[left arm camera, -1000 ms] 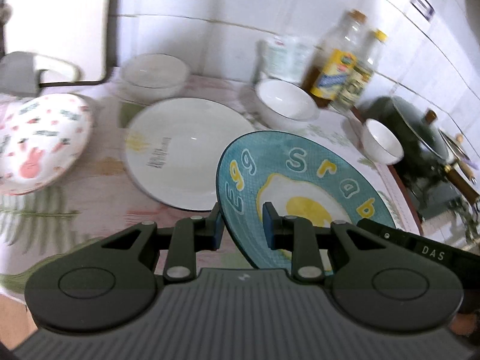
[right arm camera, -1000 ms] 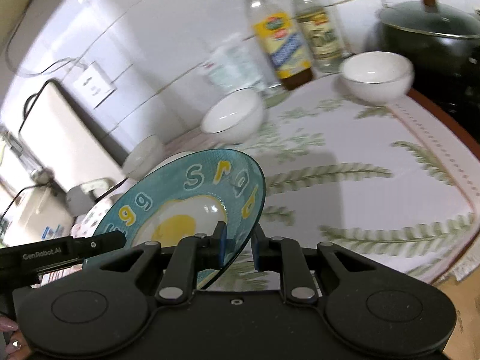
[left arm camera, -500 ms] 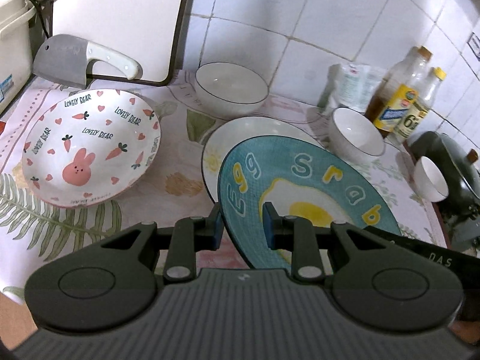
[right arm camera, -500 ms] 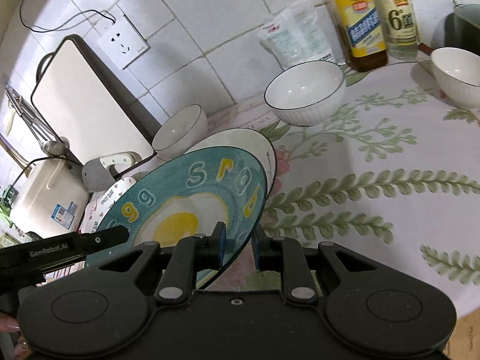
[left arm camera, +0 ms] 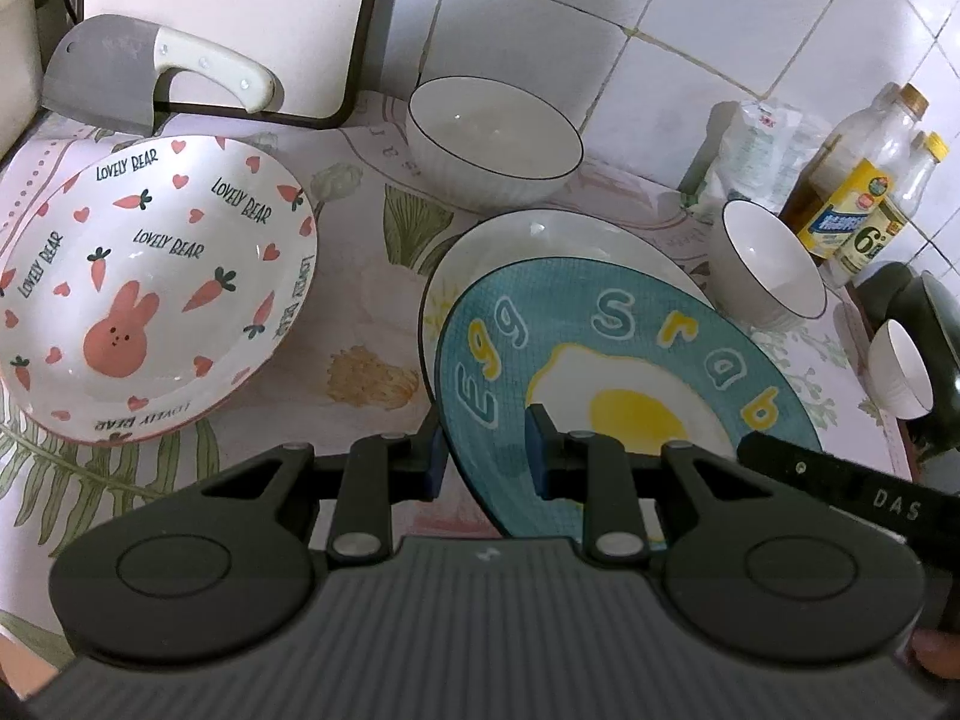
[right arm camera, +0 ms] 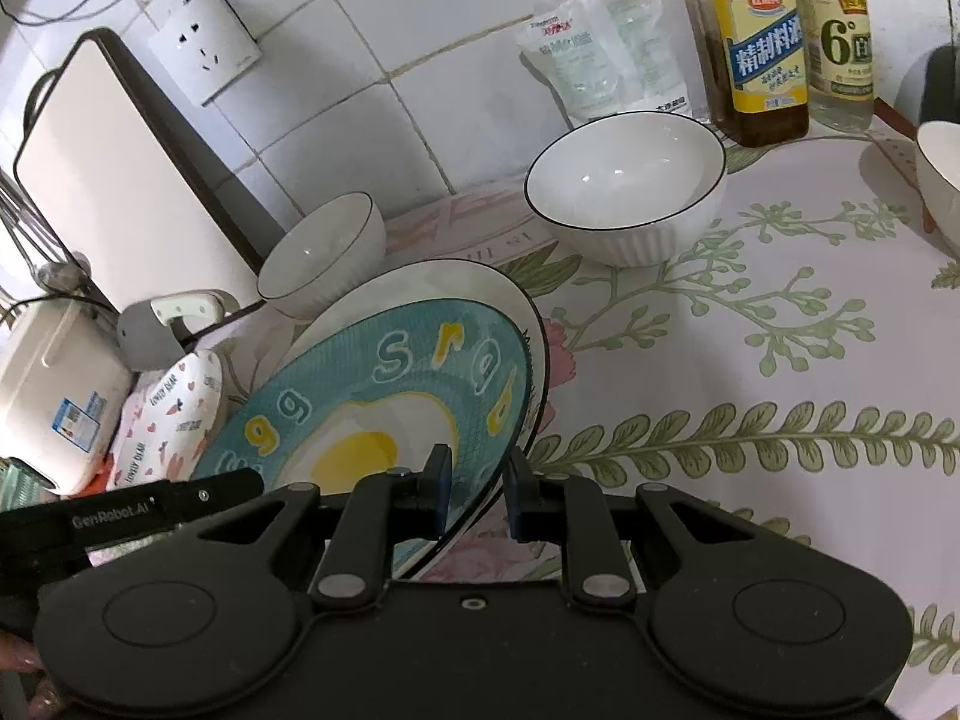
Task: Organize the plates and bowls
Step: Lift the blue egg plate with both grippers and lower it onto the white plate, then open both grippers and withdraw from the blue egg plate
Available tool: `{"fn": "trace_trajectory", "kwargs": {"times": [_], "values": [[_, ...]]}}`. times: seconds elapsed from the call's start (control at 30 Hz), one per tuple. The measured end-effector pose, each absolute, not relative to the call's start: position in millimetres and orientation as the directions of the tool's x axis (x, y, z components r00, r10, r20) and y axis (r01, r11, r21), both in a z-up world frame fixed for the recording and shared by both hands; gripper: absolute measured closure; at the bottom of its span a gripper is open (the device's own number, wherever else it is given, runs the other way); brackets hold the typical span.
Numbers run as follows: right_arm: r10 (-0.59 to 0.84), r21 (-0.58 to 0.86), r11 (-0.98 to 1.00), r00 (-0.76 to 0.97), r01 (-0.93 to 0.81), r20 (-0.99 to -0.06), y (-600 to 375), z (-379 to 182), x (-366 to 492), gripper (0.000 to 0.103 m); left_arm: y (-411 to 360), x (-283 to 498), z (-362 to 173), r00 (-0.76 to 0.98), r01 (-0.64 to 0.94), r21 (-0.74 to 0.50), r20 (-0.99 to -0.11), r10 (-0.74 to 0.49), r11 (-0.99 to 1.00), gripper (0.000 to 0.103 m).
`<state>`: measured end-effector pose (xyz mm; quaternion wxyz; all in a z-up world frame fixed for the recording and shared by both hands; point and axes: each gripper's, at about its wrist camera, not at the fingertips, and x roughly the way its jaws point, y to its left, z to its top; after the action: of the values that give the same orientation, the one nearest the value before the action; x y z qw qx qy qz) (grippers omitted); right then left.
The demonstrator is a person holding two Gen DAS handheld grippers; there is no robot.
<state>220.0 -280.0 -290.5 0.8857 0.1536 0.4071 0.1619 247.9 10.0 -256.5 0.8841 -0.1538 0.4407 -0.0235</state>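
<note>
A blue plate (left arm camera: 606, 360) with a fried egg picture hangs tilted over a white plate (left arm camera: 540, 240) on the counter. My left gripper (left arm camera: 483, 459) is shut on the blue plate's near left rim. My right gripper (right arm camera: 477, 495) is shut on its right rim, with the blue plate (right arm camera: 384, 414) leaning left above the white plate (right arm camera: 432, 288). A pink-rimmed rabbit dish (left arm camera: 144, 288) lies to the left. White bowls stand behind: a large bowl (left arm camera: 492, 144), a second bowl (left arm camera: 768, 270) and a small bowl (left arm camera: 900, 369).
A cleaver (left arm camera: 138, 72) and a cutting board (left arm camera: 228, 18) lean on the tiled wall at the back left. Sauce bottles (left arm camera: 858, 192) and a plastic bag (left arm camera: 756, 150) stand at the back right beside a dark pot (left arm camera: 924, 306). A white appliance (right arm camera: 48, 396) sits far left.
Both grippers have carried the blue plate to the left and a little lower. It now hangs over the white plate, and the rabbit dish and cleaver have come fully into view.
</note>
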Motion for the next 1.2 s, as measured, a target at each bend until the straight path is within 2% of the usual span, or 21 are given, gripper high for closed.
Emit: {"fn": "trace_trajectory", "kwargs": {"times": [0.4, 0.7, 1.07, 1.17, 1.2], "values": [[0.374, 0.328, 0.924, 0.630, -0.194, -0.681, -263.9, -290.6, 231.7, 0.078, 11.0, 264.6, -258.1, 0.570, -0.104, -0.246, -0.809, -0.145, 0.964, 0.078], [0.316, 0.199, 0.948, 0.642, -0.250, -0.699, -247.7, -291.1, 245.2, 0.071, 12.5, 280.1, -261.9, 0.505, -0.123, -0.244, -0.850, -0.151, 0.962, 0.077], [0.273, 0.081, 0.950, 0.681, -0.300, -0.679, -236.5, -292.9, 255.9, 0.065, 15.3, 293.9, -272.0, 0.429, -0.169, -0.292, -0.882, -0.196, 0.941, 0.074], [0.274, 0.082, 0.950, 0.682, -0.300, -0.678, -237.0, -292.6, 255.9, 0.065, 14.3, 297.0, -273.7, 0.410, -0.177, -0.293, -0.890, -0.200, 0.940, 0.068], [0.272, 0.083, 0.951, 0.681, -0.297, -0.679, -236.8, -292.3, 255.8, 0.065, 15.2, 296.7, -272.9, 0.407, -0.179, -0.289, -0.892, -0.197, 0.941, 0.062]]}}
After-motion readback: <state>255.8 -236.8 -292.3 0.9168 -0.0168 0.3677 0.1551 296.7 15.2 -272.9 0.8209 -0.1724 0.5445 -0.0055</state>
